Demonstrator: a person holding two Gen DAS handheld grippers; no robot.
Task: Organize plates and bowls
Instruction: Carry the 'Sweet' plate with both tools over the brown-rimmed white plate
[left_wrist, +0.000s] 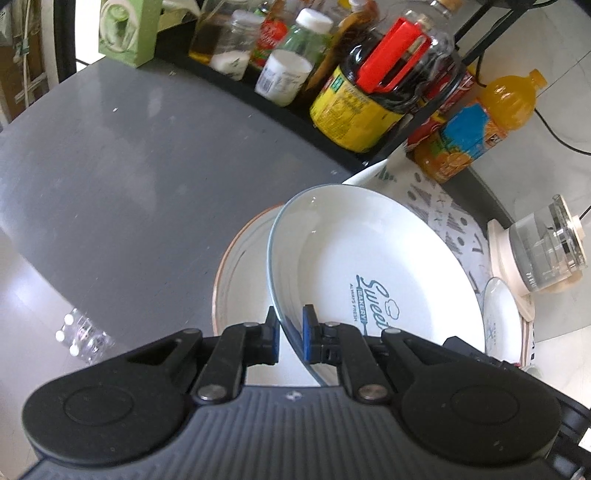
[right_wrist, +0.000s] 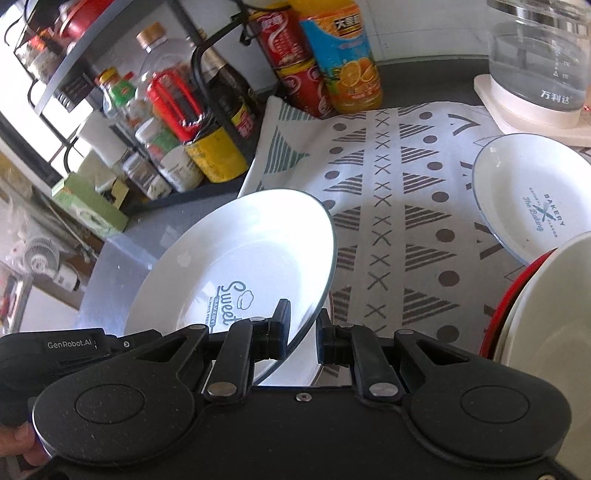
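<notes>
Both the left gripper (left_wrist: 290, 338) and the right gripper (right_wrist: 302, 332) pinch opposite rim edges of the big plate (left_wrist: 376, 273), tilted just above the orange-rimmed plate (left_wrist: 236, 273); lowering it level and centred before releasing would suit.

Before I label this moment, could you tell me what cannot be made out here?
- Left wrist view: the orange-rimmed plate is mostly hidden behind the Sweet Bakery plate.
- Right wrist view: the red-rimmed dish is cut off by the frame's right edge.
- Both views: whether either gripper's jaws actually pinch the plate's rim is unclear.
</notes>
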